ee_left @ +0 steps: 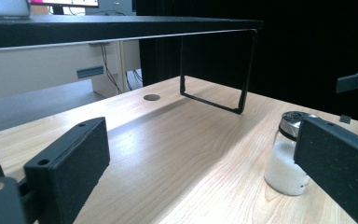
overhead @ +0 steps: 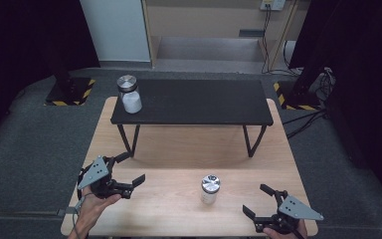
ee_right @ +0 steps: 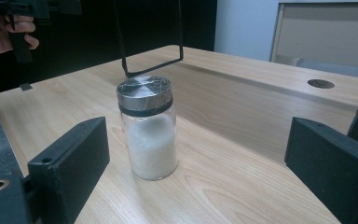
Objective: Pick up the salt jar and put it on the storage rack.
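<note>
A small glass jar of white powder with a metal lid [overhead: 210, 189] [ee_left: 288, 156] [ee_right: 147, 128] stands upright on the wooden table [overhead: 179, 149], near its front edge. A second jar like it [overhead: 129, 93] stands on the left end of a low black shelf [overhead: 194, 102]. My left gripper [overhead: 131, 169] [ee_left: 200, 163] hovers at the table's front left, open, nothing between its jaws; the near jar is off to its right. My right gripper [overhead: 257, 200] [ee_right: 196, 163] is at the front right, open, pointing at the near jar, which stands ahead of its jaws and untouched.
The black shelf stands on thin metal legs [overhead: 129, 142] across the far half of the table, with room beneath it. A cable hole [ee_left: 151, 97] [ee_right: 320, 83] is set in the tabletop. Grey carpet and black stands with striped bases [overhead: 69, 92] surround the table.
</note>
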### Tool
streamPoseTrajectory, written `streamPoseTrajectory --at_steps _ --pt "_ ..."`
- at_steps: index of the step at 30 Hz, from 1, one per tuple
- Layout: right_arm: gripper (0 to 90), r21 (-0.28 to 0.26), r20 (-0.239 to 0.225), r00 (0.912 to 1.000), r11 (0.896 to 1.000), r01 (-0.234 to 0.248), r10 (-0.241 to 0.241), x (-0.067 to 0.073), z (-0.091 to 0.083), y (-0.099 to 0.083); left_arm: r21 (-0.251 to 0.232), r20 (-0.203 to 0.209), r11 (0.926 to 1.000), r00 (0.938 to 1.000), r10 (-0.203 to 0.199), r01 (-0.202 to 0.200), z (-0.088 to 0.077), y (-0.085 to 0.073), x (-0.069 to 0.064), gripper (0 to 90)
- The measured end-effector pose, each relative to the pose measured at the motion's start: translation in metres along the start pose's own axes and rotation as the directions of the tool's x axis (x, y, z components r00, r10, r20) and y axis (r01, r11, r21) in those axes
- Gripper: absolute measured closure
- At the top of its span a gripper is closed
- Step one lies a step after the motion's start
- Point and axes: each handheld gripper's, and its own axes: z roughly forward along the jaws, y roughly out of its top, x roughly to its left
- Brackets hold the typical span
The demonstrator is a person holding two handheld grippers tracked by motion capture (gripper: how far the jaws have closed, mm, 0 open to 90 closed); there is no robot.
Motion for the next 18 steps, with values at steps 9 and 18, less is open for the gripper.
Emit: streamPoseTrajectory --at_steps 9,18 --pt "6.4 -0.001 0.000 1.0000 1.000 0.001 -0.001 -0.0005 0.0001 0.0000 0.002 -0.019 1.0000 0.9998 -0.008 0.008 -0.0021 -0.0024 -0.0006 0.1" --pt "6.4 -0.002 0.003 1.0000 1.000 -0.001 0.001 -0.0001 0.0006 0.0001 -0.001 -0.017 0.9999 0.9997 -0.015 0.015 -0.0018 -0.0037 -0.0004 0.0"
